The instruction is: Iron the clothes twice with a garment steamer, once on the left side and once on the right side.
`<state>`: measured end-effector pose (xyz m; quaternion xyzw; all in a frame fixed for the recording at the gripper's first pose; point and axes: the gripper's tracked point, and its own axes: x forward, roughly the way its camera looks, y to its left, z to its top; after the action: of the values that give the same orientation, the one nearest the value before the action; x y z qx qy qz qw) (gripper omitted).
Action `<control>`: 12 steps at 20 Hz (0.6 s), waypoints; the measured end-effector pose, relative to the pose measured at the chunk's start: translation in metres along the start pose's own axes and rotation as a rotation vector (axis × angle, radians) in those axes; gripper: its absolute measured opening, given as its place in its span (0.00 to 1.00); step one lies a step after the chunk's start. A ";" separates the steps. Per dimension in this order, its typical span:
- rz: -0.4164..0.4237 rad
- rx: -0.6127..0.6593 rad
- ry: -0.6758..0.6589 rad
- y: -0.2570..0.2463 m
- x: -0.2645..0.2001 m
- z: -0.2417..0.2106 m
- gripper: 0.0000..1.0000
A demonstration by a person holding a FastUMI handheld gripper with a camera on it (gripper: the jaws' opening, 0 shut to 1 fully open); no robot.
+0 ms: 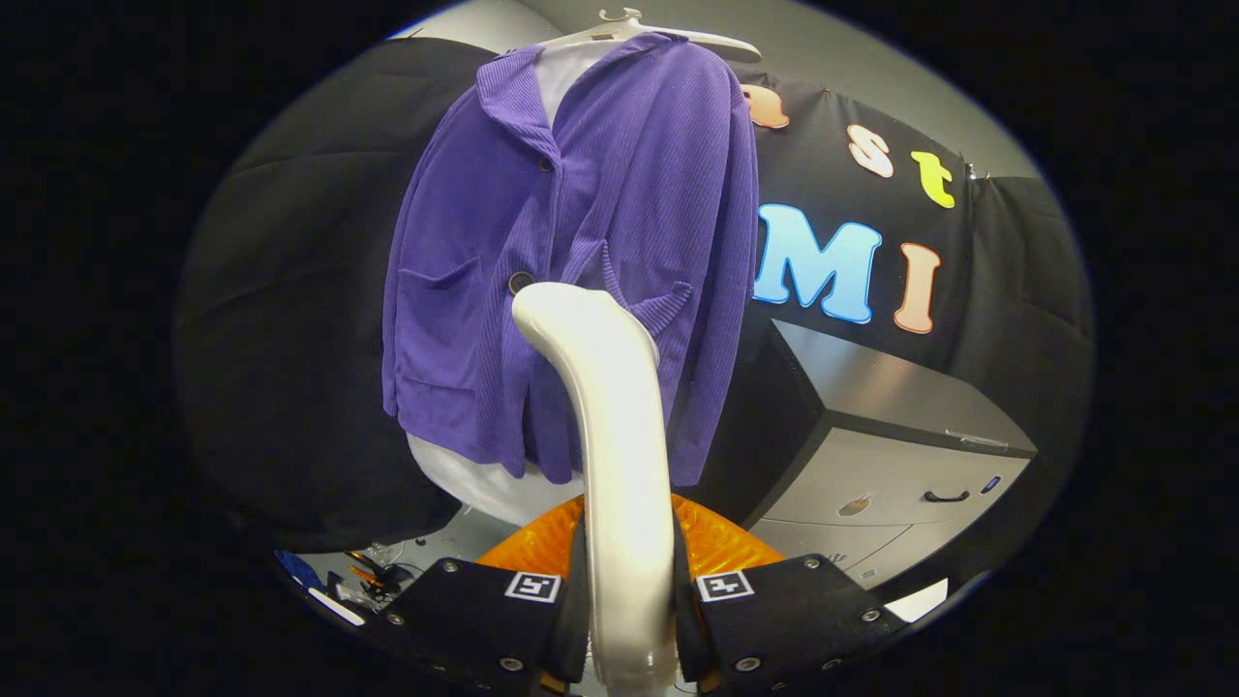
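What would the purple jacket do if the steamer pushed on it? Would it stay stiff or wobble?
The purple jacket would probably give way and swing, since it hangs loose from a hanger. Its ribbed cloth already folds and droops, so it looks soft and floppy. The steamer, held between the gripper fingers, looks hard by contrast.

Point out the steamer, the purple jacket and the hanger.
steamer (619,426): gripper view, handle neck between the gripper (627,620) fingers.
purple jacket (639,194): gripper view, right front panel.
hanger (629,24): gripper view, hook base.
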<state>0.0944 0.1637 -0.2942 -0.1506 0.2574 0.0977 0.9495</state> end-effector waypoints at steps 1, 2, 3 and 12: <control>0.018 0.006 0.021 0.001 0.001 -0.008 0.36; 0.036 0.012 0.041 0.003 0.001 -0.018 0.37; 0.050 0.018 0.057 0.005 -0.001 -0.026 0.37; 0.138 0.074 0.108 0.004 -0.040 -0.053 0.37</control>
<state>0.0349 0.1450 -0.3181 -0.1022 0.3212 0.1449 0.9302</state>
